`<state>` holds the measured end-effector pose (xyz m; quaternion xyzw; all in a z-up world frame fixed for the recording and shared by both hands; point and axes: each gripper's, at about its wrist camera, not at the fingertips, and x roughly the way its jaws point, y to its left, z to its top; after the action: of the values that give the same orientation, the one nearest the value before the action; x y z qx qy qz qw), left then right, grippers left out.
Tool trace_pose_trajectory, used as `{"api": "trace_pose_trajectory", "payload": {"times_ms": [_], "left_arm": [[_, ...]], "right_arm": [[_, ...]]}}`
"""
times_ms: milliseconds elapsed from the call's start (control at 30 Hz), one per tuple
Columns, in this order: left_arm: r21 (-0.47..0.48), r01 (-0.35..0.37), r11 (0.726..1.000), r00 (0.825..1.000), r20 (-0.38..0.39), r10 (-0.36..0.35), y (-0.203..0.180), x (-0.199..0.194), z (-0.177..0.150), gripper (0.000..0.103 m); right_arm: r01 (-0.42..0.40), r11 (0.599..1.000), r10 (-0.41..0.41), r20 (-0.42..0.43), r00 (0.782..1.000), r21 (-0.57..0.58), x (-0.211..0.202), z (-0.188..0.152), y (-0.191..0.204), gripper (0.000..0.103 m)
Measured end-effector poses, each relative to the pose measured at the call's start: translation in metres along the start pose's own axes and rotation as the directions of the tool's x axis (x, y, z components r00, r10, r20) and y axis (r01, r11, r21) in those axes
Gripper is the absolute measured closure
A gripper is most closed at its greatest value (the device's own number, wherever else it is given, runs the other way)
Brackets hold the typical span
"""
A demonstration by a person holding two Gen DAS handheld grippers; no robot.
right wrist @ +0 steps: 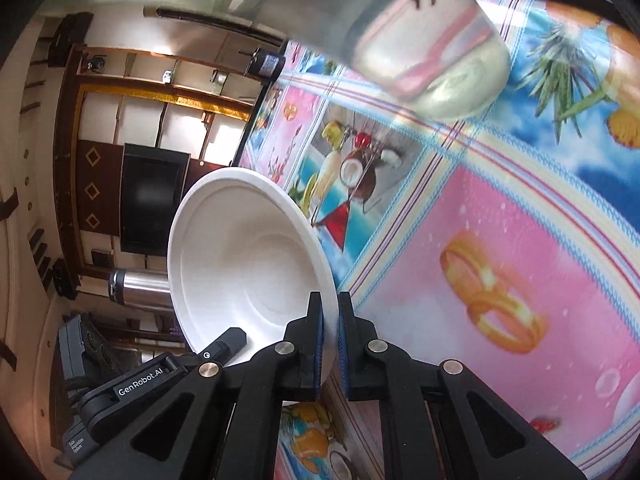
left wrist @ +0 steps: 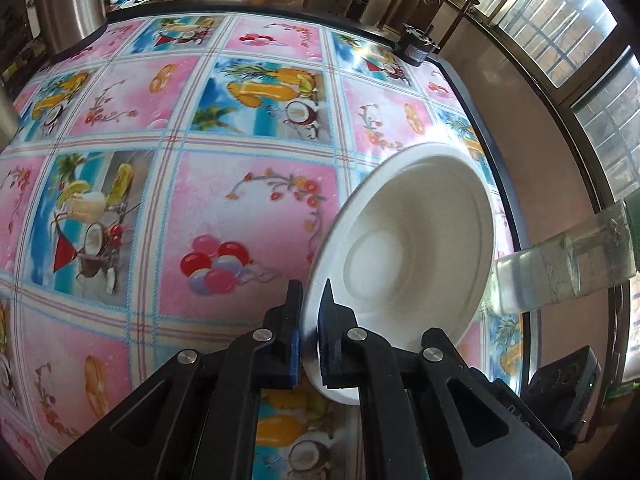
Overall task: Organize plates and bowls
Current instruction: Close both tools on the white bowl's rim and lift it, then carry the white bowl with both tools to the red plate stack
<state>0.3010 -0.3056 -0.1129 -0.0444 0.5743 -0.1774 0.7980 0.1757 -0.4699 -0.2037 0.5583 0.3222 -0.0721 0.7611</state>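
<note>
In the left wrist view my left gripper (left wrist: 310, 288) is shut on the near rim of a white bowl (left wrist: 404, 248). The bowl is held tilted above the patterned tablecloth (left wrist: 192, 200), its hollow facing the camera. In the right wrist view my right gripper (right wrist: 330, 300) is shut on the rim of a white bowl (right wrist: 240, 264), tipped on edge with its inside towards the left. I cannot tell whether both views show the same bowl. A black gripper body (right wrist: 140, 388) sits just below that bowl.
A clear glass tumbler (left wrist: 560, 264) stands near the table's right edge, close above the bowl (right wrist: 420, 52) in the right wrist view. A small dark can (left wrist: 416, 46) is at the far corner. A steel flask (right wrist: 136, 286) lies beyond the table. Windows line the right side.
</note>
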Motion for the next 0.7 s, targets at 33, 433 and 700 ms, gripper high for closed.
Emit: {"api": "trace_pose_trajectory", "payload": {"times_ms": [33,433,700], "left_arm": [[-0.007,-0.004,1.0,1.0,0.002,0.004,0.007,-0.004,-0.006,0.098],[-0.098,-0.023,0.995,0.999,0.034,0.026,0.096,-0.06,-0.091,0.097],[-0.105,-0.081,0.991,0.99,0.108,0.093,0.131,-0.09,-0.149,0.095]], "right_arm": [[-0.001,1.0,0.0,-0.011,1.0,-0.017,0.001,-0.008,0.003,0.096],[-0.07,0.985,0.048,-0.133,0.99,-0.159,-0.006,-0.117,0.021,0.096],[-0.094,0.946,0.049,-0.152,0.987,-0.309,-0.023,-0.176,0.033,0.096]]}}
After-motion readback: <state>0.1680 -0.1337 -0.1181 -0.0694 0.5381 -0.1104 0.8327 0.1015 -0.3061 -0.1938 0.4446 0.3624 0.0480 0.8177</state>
